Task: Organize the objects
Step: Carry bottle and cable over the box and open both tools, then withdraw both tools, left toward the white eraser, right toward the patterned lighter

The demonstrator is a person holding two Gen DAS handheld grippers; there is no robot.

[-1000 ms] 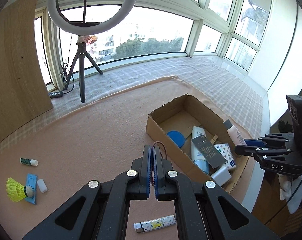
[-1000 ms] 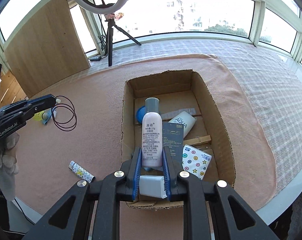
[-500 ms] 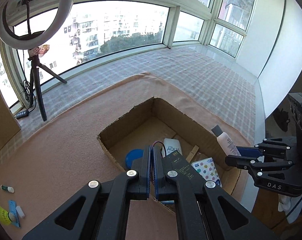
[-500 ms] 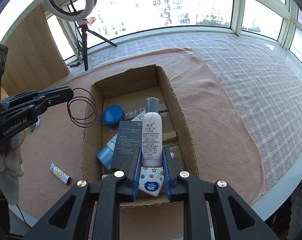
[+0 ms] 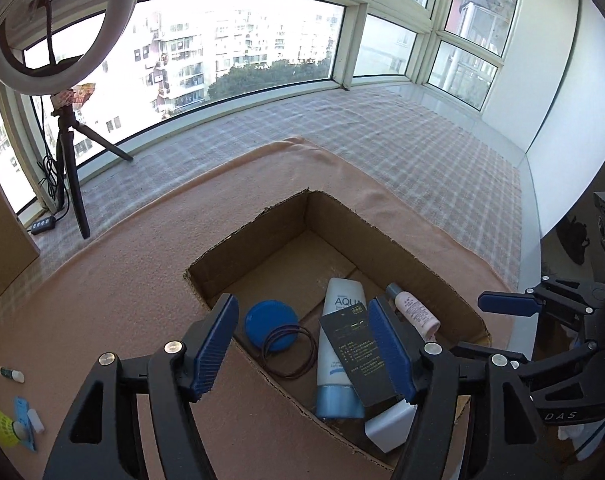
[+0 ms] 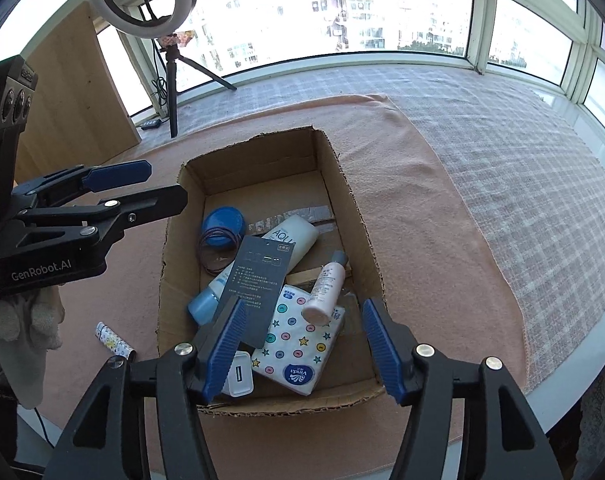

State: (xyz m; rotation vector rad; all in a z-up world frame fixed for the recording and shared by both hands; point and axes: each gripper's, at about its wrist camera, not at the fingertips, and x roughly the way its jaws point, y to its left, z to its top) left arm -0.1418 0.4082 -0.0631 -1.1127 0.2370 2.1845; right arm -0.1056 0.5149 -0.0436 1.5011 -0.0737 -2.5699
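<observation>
open cardboard box (image 6: 344, 184) on a pink blanket (image 6: 422, 184) by a wide bay window. inside: blue round lid (image 6: 223, 221) with dark hair ties (image 6: 218, 249) lying partly over it, white aqua tube (image 6: 290, 240) under a dark card (image 6: 258, 276), small pink bottle (image 6: 325, 290) resting tilted on a patterned tissue pack (image 6: 298, 350), white charger (image 6: 238, 376) in the near corner. left gripper (image 5: 302, 344) above the box's near side, jaws opening wide, nothing pinched. right gripper (image 6: 304, 350) over the box's near end, jaws opening, bottle lying loose below. on the blanket outside: patterned tube (image 6: 114, 340), yellow shuttlecock (image 5: 0, 424), perhaps an eraser (image 5: 35, 421), too small to tell.
</observation>
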